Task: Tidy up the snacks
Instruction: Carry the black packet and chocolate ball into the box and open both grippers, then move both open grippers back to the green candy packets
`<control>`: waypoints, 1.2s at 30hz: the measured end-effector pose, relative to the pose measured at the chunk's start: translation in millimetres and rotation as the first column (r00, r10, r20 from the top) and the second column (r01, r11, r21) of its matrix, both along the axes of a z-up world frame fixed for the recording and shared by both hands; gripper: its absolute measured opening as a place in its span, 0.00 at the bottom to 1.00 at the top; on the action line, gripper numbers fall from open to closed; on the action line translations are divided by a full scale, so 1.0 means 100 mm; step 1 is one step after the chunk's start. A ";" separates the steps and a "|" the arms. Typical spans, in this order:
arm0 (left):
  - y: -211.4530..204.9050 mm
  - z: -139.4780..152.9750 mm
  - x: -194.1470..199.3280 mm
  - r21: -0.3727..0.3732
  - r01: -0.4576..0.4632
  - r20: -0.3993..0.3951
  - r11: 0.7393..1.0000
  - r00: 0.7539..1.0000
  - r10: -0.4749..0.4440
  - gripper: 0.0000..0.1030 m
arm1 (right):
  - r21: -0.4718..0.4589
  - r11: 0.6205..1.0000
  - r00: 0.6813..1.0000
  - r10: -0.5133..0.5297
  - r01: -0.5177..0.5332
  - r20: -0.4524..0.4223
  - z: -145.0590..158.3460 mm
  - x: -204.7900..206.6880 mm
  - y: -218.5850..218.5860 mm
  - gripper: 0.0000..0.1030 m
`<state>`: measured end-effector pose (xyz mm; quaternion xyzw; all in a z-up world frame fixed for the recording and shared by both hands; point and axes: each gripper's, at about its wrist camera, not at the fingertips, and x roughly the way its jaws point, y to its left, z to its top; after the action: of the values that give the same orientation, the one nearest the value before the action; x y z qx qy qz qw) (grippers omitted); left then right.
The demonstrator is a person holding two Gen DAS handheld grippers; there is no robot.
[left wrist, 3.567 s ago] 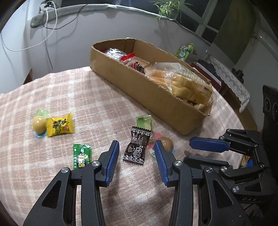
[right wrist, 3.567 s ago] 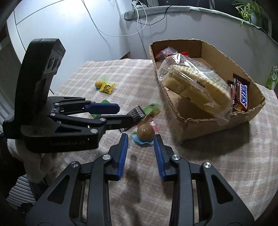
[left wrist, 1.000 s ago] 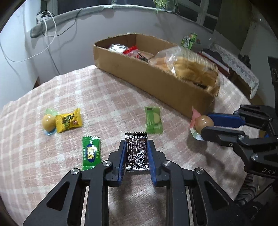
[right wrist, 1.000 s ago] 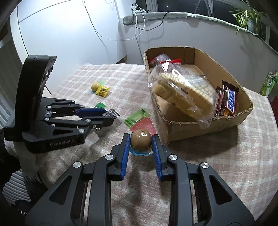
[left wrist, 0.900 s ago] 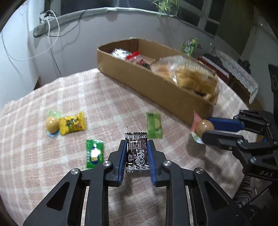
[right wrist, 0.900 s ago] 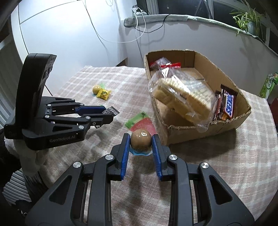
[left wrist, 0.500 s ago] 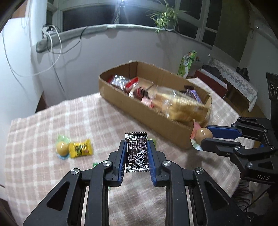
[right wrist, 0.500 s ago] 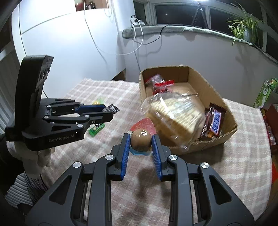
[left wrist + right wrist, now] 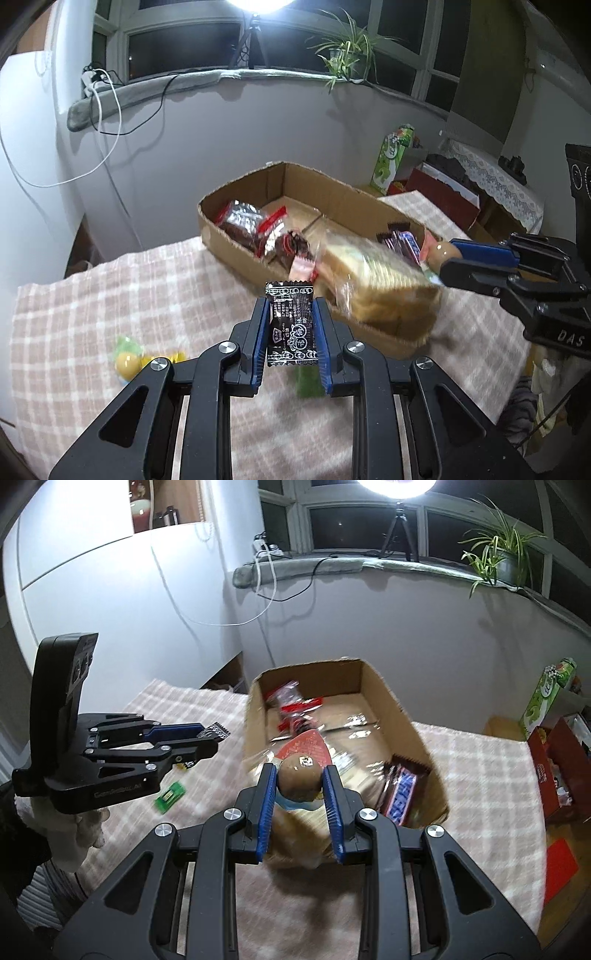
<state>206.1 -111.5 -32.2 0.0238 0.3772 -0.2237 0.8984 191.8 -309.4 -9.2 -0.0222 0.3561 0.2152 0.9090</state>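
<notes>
My left gripper (image 9: 290,325) is shut on a black candy packet (image 9: 291,328) and holds it in the air, just short of the cardboard box (image 9: 236,247). My right gripper (image 9: 300,786) is shut on a round brown wrapped snack (image 9: 300,777) and holds it above the near end of the box (image 9: 402,716). The box holds a bag of bread (image 9: 380,280), chocolate bars (image 9: 400,794) and red and silver packets (image 9: 255,225). The left gripper also shows in the right wrist view (image 9: 207,738), the right gripper in the left wrist view (image 9: 448,258).
On the checked tablecloth (image 9: 92,295) lie a yellow round snack with a yellow candy (image 9: 129,363), a green packet (image 9: 308,382) under my left gripper, and another green packet (image 9: 169,794). A green carton (image 9: 546,698) and red boxes (image 9: 557,771) stand beyond the table's right edge.
Both grippers have risen with their snacks and moved toward the box. The right gripper's snack is now over the box's near end.
</notes>
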 end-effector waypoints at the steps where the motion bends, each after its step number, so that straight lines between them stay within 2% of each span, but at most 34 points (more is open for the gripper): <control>1: -0.01 0.01 0.04 -0.004 0.000 -0.001 1.000 1.000 0.000 0.21 | 0.000 1.000 1.000 -0.005 0.005 -0.001 0.00 0.06 -0.02 0.26; 15: -0.21 -0.01 0.62 -0.028 -0.006 -0.019 1.000 1.000 0.005 0.21 | 0.009 0.999 0.996 -0.050 0.051 -0.077 -0.24 0.81 -0.19 0.26; 30: -0.40 -0.12 0.80 -0.024 0.014 -0.037 1.000 0.999 -0.015 0.22 | -0.011 0.998 0.993 -0.059 0.058 -0.103 -0.41 0.95 -0.22 0.28; 31: -0.41 -0.12 0.80 -0.024 0.015 -0.036 1.000 0.999 -0.015 0.22 | -0.012 0.998 0.993 -0.061 0.060 -0.101 -0.41 0.95 -0.23 0.30; 33: -0.41 -0.12 0.79 -0.024 0.014 -0.035 1.000 0.999 -0.015 0.22 | -0.011 0.998 0.993 -0.067 0.066 -0.097 -0.40 0.94 -0.24 0.50; 36: -0.42 -0.12 0.80 -0.020 0.008 -0.038 1.000 0.999 -0.009 0.28 | -0.014 0.997 0.994 -0.078 0.077 -0.076 -0.36 0.90 -0.26 0.62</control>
<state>286.3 -153.0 -44.0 0.0122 0.3921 -0.2316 0.8902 281.3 -335.2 -45.6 -0.0050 0.3924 0.1786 0.9023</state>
